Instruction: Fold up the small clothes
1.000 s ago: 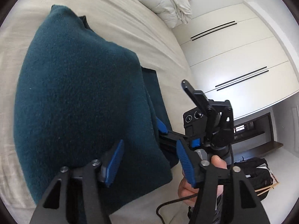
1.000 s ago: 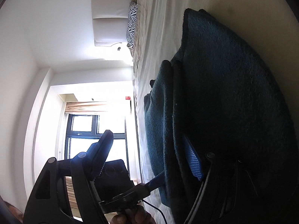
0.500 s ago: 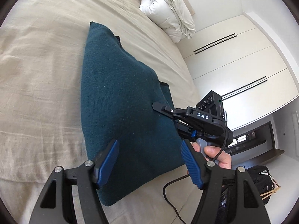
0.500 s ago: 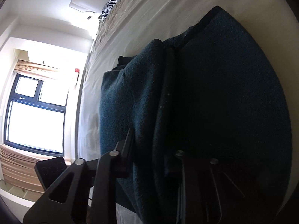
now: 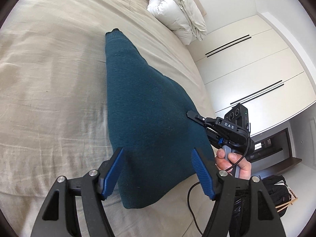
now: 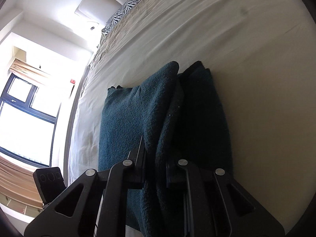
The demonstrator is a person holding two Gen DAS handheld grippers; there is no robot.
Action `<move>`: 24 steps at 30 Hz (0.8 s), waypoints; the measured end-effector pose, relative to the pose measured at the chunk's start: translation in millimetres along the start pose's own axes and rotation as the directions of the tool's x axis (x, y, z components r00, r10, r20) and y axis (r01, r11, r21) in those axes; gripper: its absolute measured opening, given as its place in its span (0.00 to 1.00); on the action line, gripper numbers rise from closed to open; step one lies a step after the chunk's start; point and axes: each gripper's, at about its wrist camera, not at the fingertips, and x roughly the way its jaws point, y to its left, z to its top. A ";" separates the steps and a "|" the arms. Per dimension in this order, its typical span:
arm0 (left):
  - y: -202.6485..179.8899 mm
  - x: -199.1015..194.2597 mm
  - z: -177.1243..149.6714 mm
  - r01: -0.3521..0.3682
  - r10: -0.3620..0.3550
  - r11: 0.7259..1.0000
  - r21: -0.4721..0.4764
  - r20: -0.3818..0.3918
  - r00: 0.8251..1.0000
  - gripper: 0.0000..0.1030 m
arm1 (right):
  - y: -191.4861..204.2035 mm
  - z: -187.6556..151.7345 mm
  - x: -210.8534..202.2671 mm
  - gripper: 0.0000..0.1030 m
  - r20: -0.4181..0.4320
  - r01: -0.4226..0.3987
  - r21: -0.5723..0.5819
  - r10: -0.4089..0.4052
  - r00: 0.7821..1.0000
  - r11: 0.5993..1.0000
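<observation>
Lying on the beige bedspread [image 5: 49, 90], a dark teal knit garment [image 5: 146, 106] runs from a narrow end at about 11 o'clock in the left wrist view to a broad near end at 6 o'clock, its right edge raised off the bed. The right gripper [image 6: 154, 169] is closing on that edge, a thick fold of the knit pinched between its pads. Seen from the left, the right gripper [image 5: 192, 114] bites the cloth at 3 o'clock, a hand [image 5: 233, 164] wrapped around its handle. The left gripper [image 5: 158, 169] hovers over the near end, its blue pads [image 5: 112, 170] spread wide and holding nothing. A white duvet [image 5: 177, 21] is bundled at 1 o'clock, white wardrobe doors [image 5: 252, 75] beyond at 2 o'clock.
</observation>
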 end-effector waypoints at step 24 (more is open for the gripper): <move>4.3 38.4 26.4 -0.102 0.102 0.995 -0.001 -0.006 0.995 0.79 | -75.4 -3.0 -36.1 0.53 0.095 -0.014 0.135 0.001 0.995 0.991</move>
